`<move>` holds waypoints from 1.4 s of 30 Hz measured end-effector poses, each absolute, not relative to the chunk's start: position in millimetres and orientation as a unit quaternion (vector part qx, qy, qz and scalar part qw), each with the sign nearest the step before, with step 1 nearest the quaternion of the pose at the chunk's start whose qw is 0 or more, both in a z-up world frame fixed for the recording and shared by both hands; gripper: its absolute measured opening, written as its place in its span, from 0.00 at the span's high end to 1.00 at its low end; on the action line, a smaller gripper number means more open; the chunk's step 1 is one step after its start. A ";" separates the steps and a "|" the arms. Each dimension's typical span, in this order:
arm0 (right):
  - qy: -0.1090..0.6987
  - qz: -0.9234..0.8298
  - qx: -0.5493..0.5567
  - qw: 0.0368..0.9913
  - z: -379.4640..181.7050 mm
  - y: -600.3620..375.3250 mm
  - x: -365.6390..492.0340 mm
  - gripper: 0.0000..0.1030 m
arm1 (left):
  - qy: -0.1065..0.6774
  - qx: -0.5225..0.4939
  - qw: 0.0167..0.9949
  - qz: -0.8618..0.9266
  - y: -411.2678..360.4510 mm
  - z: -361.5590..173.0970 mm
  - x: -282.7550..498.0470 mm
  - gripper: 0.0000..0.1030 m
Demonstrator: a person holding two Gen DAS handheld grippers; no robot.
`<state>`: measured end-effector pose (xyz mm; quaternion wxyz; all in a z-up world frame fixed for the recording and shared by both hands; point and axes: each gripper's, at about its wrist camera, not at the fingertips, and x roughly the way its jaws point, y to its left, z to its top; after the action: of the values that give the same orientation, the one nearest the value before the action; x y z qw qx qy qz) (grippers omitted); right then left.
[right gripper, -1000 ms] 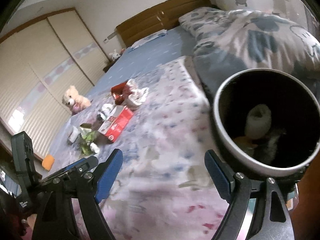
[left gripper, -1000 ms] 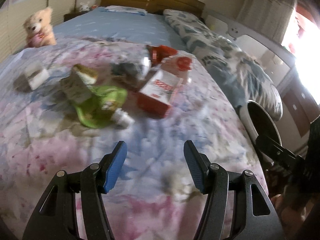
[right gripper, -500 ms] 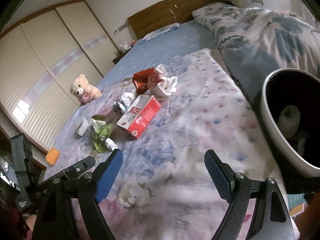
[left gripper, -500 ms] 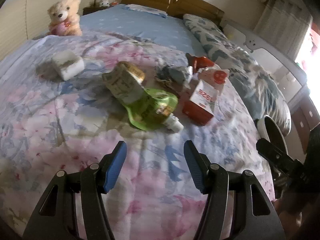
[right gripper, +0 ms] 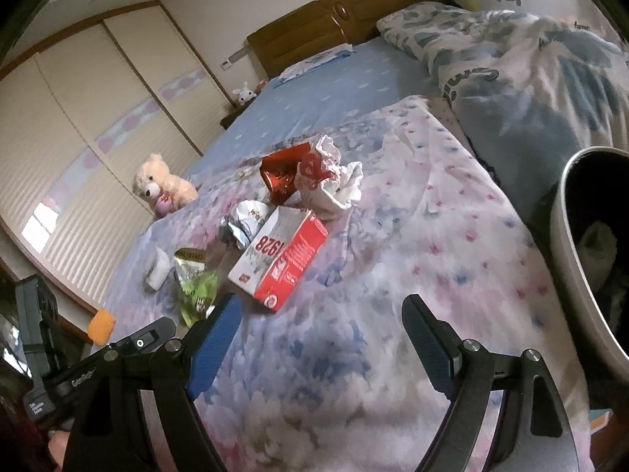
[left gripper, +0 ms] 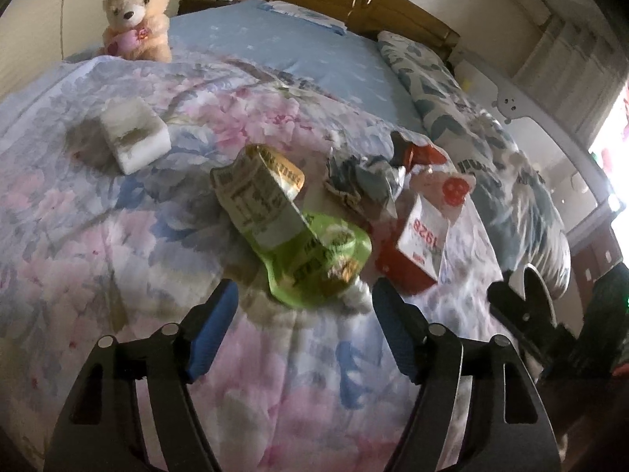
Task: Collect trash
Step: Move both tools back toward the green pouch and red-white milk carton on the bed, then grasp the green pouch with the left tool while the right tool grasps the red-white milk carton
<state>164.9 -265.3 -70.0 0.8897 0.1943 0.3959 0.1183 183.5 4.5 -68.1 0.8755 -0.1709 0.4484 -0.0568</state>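
- Left gripper: jaws have just been opening wider, nothing between them yet; it hangs over the flowered quilt, aimed at the green pouch, which lies just beyond the tips.
- Right gripper: spread wide and empty too, over bare quilt, w/ the bin close at its right side.
- Trash is still in a loose pile mid-bed:
  - green pouch w/ a white cap, nearest the left gripper
  - pale torn packet lying partly on top of the pouch
  - red-and-white box marked 1928, just beside the pouch
  - crumpled grey-silver wrapper behind it
  - red foil bag and crumpled white paper at the far end, touching each other
  - small white block off to the side, apart from the rest
- Bin already has something in it: a pale roll-like lump shows inside (can't tell what else, too dark).
- So, my read: early on. Most of the pile is untouched, approx. seven bits left to go.
- Teddy bear sits at the quilt's far edge; not trash, I'd leave it.
- Step in hand, prob.: left gripper closing in on the pouch for the next pick.
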 end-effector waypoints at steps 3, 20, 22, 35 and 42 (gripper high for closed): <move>0.400 0.125 0.199 0.886 -71.8 -259.2 174.7 0.17 | 0.459 -0.178 0.868 -0.056 5.3 -70.7 199.3 0.27; 0.411 0.132 0.200 0.880 -77.0 -234.6 200.6 0.17 | 0.465 -0.159 0.865 -0.100 10.6 -79.9 213.9 0.65; 0.414 0.134 0.198 0.878 -78.2 -228.4 203.6 0.17 | 0.467 -0.150 0.865 -0.105 19.7 -76.4 207.4 0.65; 0.432 0.090 0.114 0.890 -91.6 -175.1 233.1 0.18 | 0.482 -0.147 0.861 -0.061 47.2 -84.5 190.2 0.34; 0.426 0.099 0.093 0.895 -88.3 -183.5 220.9 0.43 | 0.469 -0.126 0.872 -0.061 33.3 -86.7 186.4 0.72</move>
<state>220.9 -183.5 -88.3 0.8947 0.0925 0.4256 0.0994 186.4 33.3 -86.7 0.8719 -0.1265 0.4691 -0.0610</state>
